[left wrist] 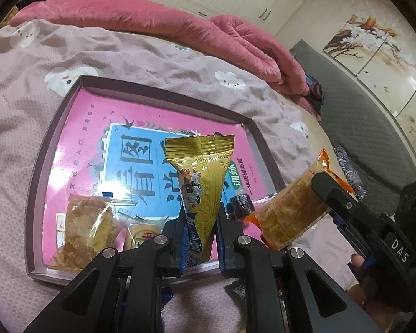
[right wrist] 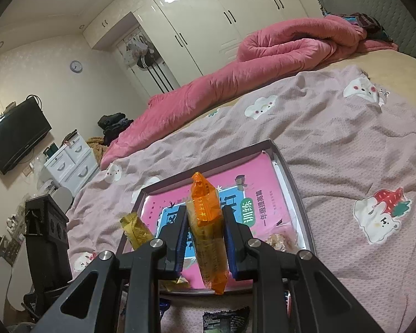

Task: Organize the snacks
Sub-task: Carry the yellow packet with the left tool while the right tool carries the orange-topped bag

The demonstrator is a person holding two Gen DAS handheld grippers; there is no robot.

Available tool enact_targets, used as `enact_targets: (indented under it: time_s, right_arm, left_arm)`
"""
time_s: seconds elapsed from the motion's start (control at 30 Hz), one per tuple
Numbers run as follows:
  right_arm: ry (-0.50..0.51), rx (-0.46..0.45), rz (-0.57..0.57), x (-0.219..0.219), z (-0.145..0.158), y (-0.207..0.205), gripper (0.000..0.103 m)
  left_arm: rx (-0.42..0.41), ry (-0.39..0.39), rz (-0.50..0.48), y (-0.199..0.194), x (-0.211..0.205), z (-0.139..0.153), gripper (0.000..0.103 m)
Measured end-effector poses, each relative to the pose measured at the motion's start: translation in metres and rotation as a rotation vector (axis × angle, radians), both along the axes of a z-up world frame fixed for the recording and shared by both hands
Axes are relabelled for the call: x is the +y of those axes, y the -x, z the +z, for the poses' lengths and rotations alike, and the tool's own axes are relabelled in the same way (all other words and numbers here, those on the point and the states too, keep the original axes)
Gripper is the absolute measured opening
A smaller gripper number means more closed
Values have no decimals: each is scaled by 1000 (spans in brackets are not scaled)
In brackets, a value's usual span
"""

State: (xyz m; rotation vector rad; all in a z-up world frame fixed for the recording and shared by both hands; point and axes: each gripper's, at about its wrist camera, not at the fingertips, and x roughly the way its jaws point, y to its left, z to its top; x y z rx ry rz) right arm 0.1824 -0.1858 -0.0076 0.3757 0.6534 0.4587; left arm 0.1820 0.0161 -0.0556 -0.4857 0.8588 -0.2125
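My left gripper (left wrist: 201, 222) is shut on a gold snack packet (left wrist: 202, 177) and holds it upright over the near edge of a shallow grey box (left wrist: 36, 177) lined with a pink and blue book. My right gripper (right wrist: 205, 227) is shut on an orange snack packet (right wrist: 206, 230), also above the box (right wrist: 294, 183). In the left wrist view the right gripper (left wrist: 327, 194) and its orange packet (left wrist: 291, 211) hover at the box's right side. In the right wrist view the gold packet (right wrist: 136, 231) shows at the left. A clear-wrapped pastry (left wrist: 90, 222) and a small yellow packet (left wrist: 141, 236) lie in the box.
The box rests on a pink cloud-print blanket (right wrist: 346, 144) on a bed. A rolled red quilt (right wrist: 235, 80) lies behind it. A dark small packet (left wrist: 241, 205) sits by the box's right rim, and a dark green packet (right wrist: 224, 320) lies on the blanket near me.
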Motion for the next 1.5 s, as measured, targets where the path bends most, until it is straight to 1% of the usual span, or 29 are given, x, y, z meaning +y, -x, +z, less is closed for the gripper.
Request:
enact_targets:
  time_s: [0.23,0.5,0.73,1.27,1.5]
  right_arm:
    - [-3,12,-5,3,-7,-4,24]
    - [-52,37,2,5,-18,-8,24]
    - [-65,64,2,6,-25,-10,24]
    - [5,121,-52,-3,-34,-10,24]
    - [35,125,-70,-6,-35,-9,25]
  left_arm:
    - [10,-29,-6,0,-3,-3,16]
    - [20,-55,-10,1,-4,-5,16]
    - [21,-69,-12,2,-5,-5,16]
    - [27,-93,-13,5,-4,-4,16]
    - [28,-97,-12,5,-3,-4,16]
